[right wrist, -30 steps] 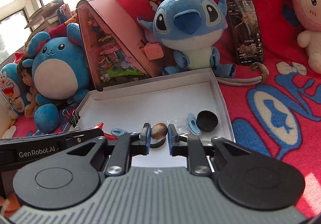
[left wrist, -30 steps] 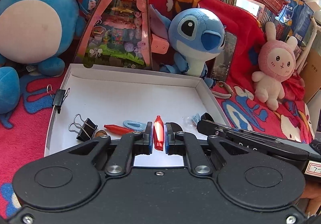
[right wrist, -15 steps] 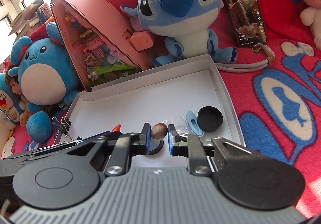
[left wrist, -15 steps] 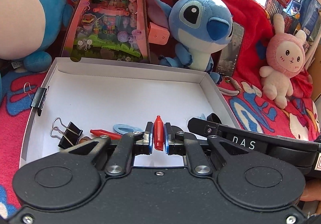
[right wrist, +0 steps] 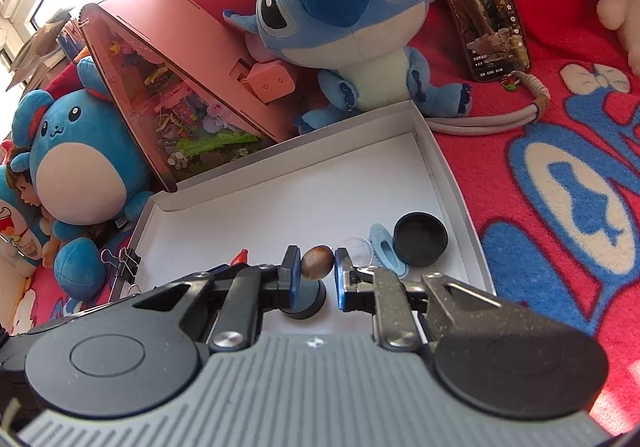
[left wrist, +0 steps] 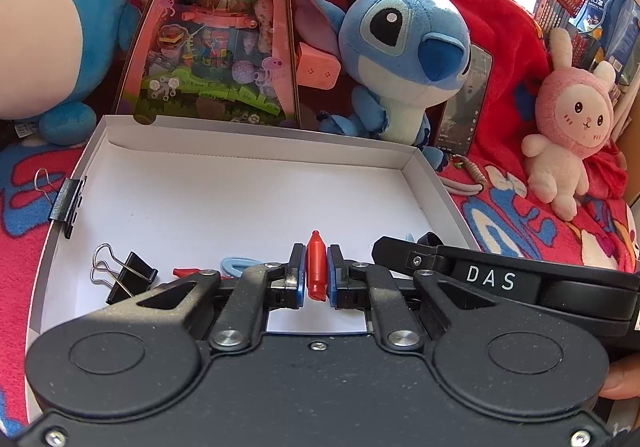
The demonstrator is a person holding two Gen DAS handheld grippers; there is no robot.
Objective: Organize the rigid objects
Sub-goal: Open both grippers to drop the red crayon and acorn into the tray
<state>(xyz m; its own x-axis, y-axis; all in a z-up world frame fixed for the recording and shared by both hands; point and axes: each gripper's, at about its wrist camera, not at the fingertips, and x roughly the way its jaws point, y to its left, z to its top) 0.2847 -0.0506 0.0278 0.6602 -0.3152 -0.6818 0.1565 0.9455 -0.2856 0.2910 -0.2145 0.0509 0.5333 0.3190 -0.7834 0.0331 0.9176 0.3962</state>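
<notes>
My left gripper (left wrist: 314,267) is shut on a small red pointed cap (left wrist: 315,267) and holds it over the near edge of the white shallow box (left wrist: 240,203). My right gripper (right wrist: 317,267) is shut on a brown rounded stone (right wrist: 317,262) above a black round lid (right wrist: 306,301) in the same box (right wrist: 280,207). In the box lie a black binder clip (left wrist: 128,277), another red piece (left wrist: 186,271), a light blue hair clip (left wrist: 236,265), a clear dome (right wrist: 358,249), a blue clip (right wrist: 386,251) and a black cap (right wrist: 420,245).
A binder clip (left wrist: 66,203) grips the box's left wall. Behind the box stand a pink toy display case (left wrist: 216,47), a blue Stitch plush (left wrist: 400,59), a round blue plush (left wrist: 52,27) and a pink bunny plush (left wrist: 568,119). A phone (right wrist: 480,3) lies on the red blanket.
Both grippers have moved forward and lower over the box, each keeping its object. The right view has tilted and come closer to the box's right end.
</notes>
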